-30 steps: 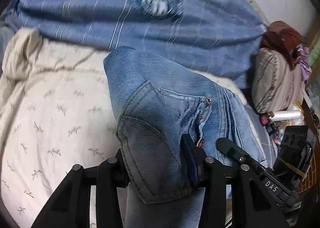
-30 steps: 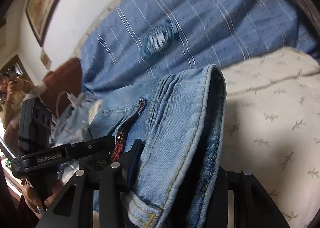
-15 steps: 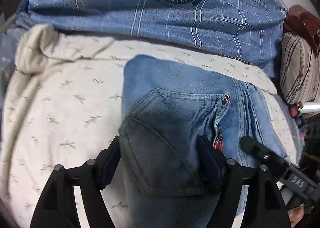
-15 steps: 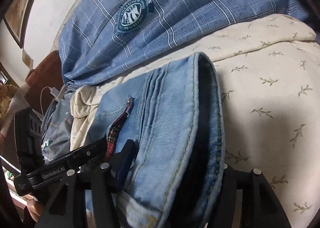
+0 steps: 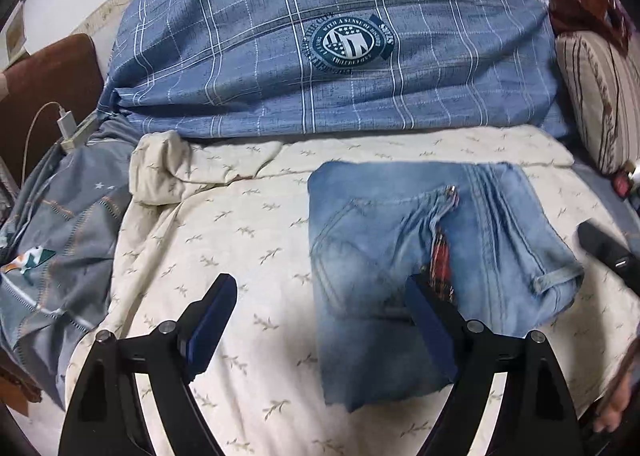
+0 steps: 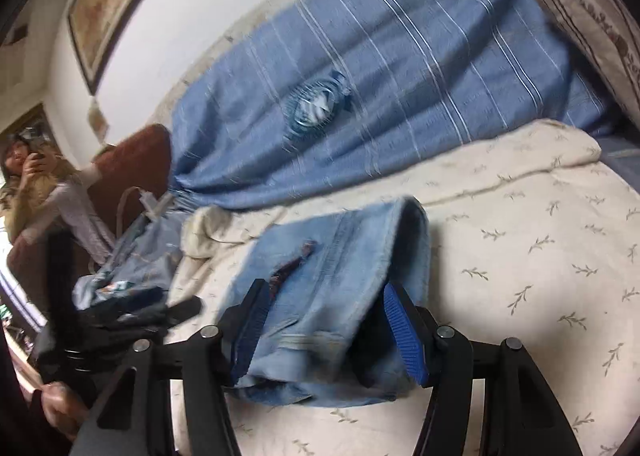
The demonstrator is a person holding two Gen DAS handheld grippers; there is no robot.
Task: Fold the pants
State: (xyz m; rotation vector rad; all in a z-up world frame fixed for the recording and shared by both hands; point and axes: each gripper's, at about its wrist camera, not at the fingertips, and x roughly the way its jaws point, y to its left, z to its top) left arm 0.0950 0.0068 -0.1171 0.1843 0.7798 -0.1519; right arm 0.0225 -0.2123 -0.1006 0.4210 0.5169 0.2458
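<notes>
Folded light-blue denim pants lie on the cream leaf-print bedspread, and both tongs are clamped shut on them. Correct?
Not quite. The folded light-blue denim pants do lie on the cream leaf-print bedspread, but both tongs are open: the left tongs in the left wrist view, the right tongs in the right wrist view.

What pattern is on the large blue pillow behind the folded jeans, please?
The large blue pillow has white plaid lines and a round dark crest; clearest in the left wrist view.
</notes>
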